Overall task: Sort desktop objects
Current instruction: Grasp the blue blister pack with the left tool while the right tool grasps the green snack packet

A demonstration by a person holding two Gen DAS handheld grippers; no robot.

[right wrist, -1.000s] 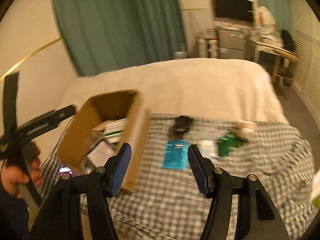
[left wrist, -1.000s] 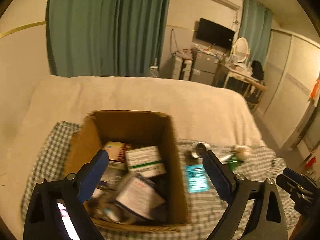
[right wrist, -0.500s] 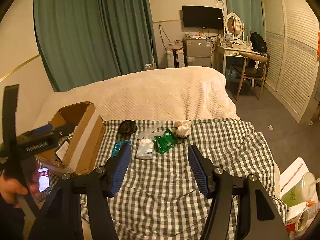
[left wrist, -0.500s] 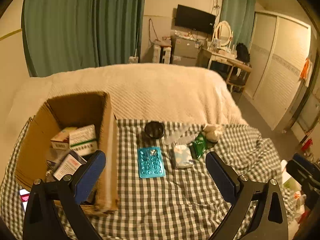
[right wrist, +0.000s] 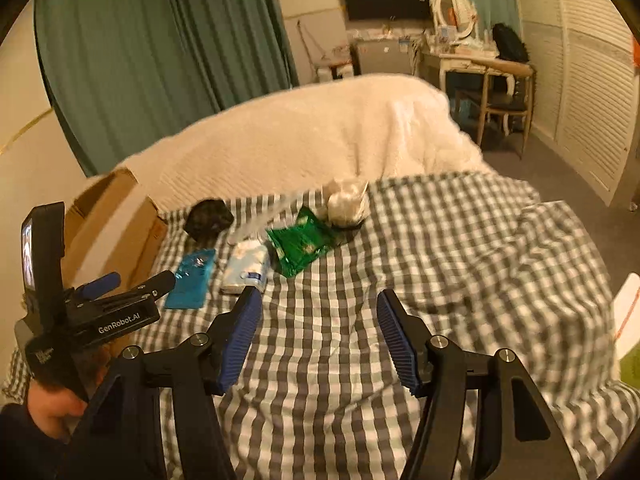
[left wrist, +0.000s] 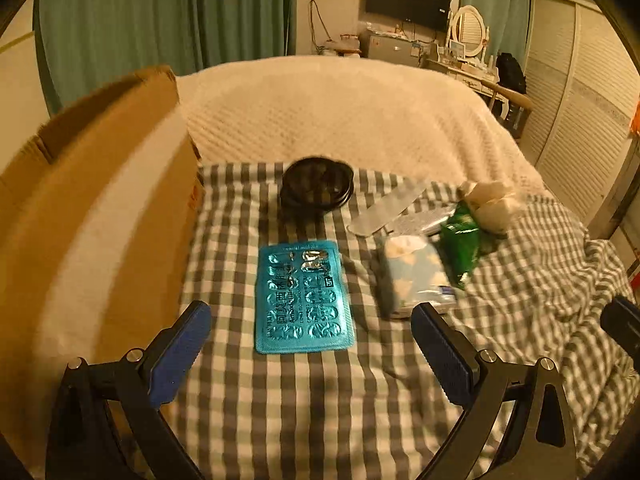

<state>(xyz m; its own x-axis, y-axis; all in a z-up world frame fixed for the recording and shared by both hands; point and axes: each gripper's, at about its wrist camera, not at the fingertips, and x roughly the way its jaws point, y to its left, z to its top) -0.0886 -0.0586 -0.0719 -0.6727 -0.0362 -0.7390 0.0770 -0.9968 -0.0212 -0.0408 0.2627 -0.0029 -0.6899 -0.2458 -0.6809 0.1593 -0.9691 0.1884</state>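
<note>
The left gripper (left wrist: 308, 336), spread and empty, hangs over the blue pill sheet (left wrist: 304, 298), with the cardboard box (left wrist: 92, 216) at nine o'clock. I think it must pinch the sheet next. The right gripper (right wrist: 318, 326) is spread too.

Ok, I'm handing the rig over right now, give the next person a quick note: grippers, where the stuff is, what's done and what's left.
Left gripper: open, empty, hovering over the teal blister pack.
Right gripper: open, empty, above bare checked cloth.
Cardboard box stands left of the pack; its inside is not visible now.
Still out on the cloth: blister pack, black round case, tissue pack, green packet, white wrapped bundle.
Left to do: all five need sorting; the blister pack is probably next.
</note>
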